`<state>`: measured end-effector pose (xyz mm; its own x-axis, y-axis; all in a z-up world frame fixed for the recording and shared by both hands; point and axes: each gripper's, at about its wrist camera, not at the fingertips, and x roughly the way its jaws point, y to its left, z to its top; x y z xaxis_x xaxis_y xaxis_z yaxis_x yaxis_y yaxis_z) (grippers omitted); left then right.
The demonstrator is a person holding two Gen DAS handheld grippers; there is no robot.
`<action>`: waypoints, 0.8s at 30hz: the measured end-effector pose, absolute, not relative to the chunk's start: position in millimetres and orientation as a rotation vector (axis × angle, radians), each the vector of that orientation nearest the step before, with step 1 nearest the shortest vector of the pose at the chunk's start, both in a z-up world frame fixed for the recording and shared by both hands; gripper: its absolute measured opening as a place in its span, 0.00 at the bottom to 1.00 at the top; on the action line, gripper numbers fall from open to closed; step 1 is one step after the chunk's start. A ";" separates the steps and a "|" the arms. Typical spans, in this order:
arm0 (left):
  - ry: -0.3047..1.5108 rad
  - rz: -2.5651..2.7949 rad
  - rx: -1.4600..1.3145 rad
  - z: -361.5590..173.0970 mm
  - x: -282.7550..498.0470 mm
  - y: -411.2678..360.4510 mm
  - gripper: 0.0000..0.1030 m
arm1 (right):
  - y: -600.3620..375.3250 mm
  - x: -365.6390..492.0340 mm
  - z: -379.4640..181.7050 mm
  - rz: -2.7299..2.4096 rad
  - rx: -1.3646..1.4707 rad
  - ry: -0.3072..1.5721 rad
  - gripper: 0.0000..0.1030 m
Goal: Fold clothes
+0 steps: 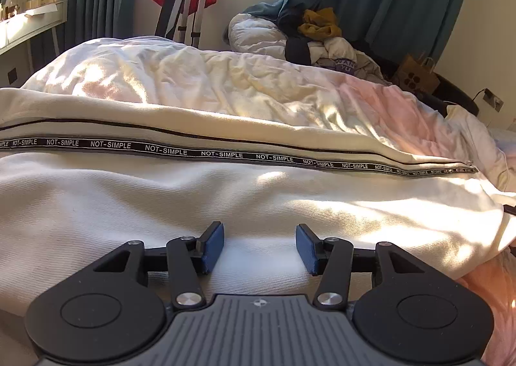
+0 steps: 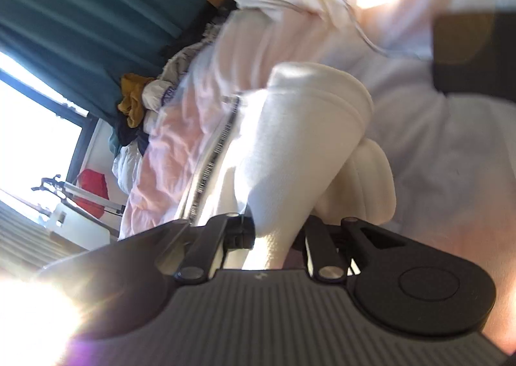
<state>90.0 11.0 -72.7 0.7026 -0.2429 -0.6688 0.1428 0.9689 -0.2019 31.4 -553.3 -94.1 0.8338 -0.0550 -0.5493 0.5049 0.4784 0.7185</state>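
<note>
Cream zip-up jacket (image 1: 225, 192) spread across the near bed (image 1: 403, 101). Left gripper (image 1: 260, 248) half open above its cloth, holding nothing; right gripper (image 2: 277, 237) clamped on a raised fold.

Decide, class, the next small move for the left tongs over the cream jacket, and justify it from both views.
Probably lower the left tongs and close them on the cream jacket. Their blue pads stand apart with only flat cloth beneath, gripping nothing, while the right tongs already pinch a raised fold, so a second grip would let the fold carry over.
</note>
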 end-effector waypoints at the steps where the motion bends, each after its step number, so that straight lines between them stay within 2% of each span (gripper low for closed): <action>1: 0.761 -0.222 -0.142 -71.9 90.1 12.7 0.51 | -548.3 33.1 -84.5 -0.356 0.986 0.478 0.12; 7: 0.748 -0.250 -0.206 -64.2 89.0 27.5 0.51 | -494.5 41.6 -9.3 -0.290 0.696 0.337 0.12; 14: 0.667 -0.271 -0.342 -38.6 80.8 57.0 0.51 | -387.5 47.4 65.8 -0.193 0.315 0.183 0.12; 20: 0.545 -0.285 -0.533 -20.4 75.8 100.3 0.51 | -271.8 47.9 64.8 -0.058 -0.076 0.143 0.12; 24: 0.520 -0.261 -0.641 -21.1 77.7 127.0 0.51 | -213.3 46.0 22.5 0.022 -0.232 0.191 0.12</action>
